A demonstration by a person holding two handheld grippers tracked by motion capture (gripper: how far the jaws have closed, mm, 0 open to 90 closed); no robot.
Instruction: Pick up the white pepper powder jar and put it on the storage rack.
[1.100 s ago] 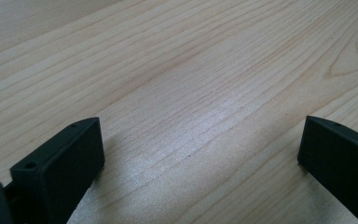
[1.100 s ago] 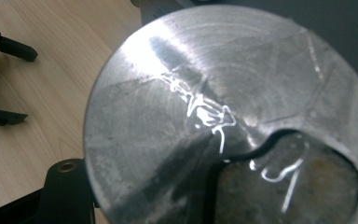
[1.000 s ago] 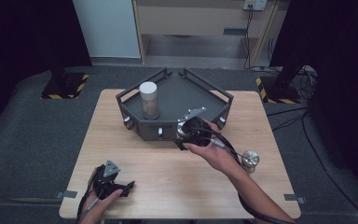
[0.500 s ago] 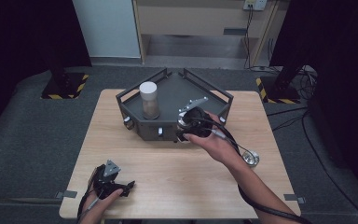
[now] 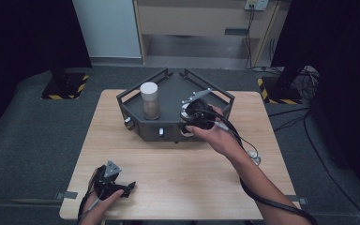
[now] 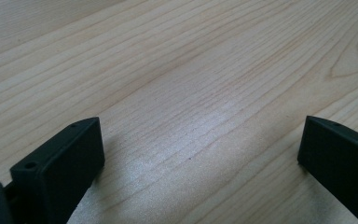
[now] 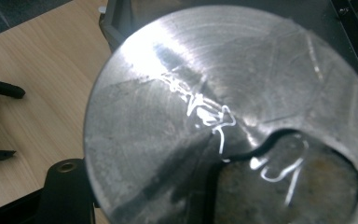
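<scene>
A dark angular metal tray (image 5: 132,100) stands at the table's far middle, with a white-capped jar (image 5: 149,100) upright inside it. My right gripper (image 5: 191,117) hovers at the tray's front right wall, shut on a round scratched metal piece (image 7: 223,107) that looms large in the right gripper view. One of its black fingers (image 7: 65,186) presses the piece's lower left edge; the other is hidden. My left gripper (image 5: 122,187) rests near the table's front left corner. Its jaws are wide apart (image 6: 200,154) over bare wood.
A small metal cylinder (image 5: 253,157) stands on the table at the right, beside the right gripper's cable (image 5: 236,138). Small knobs stick out of the tray's front wall (image 5: 161,132). The wooden table (image 5: 183,178) lies between the two grippers.
My right gripper has moved away from the person and slightly right, up to the tray's front right wall. The left gripper has stayed where it was.
</scene>
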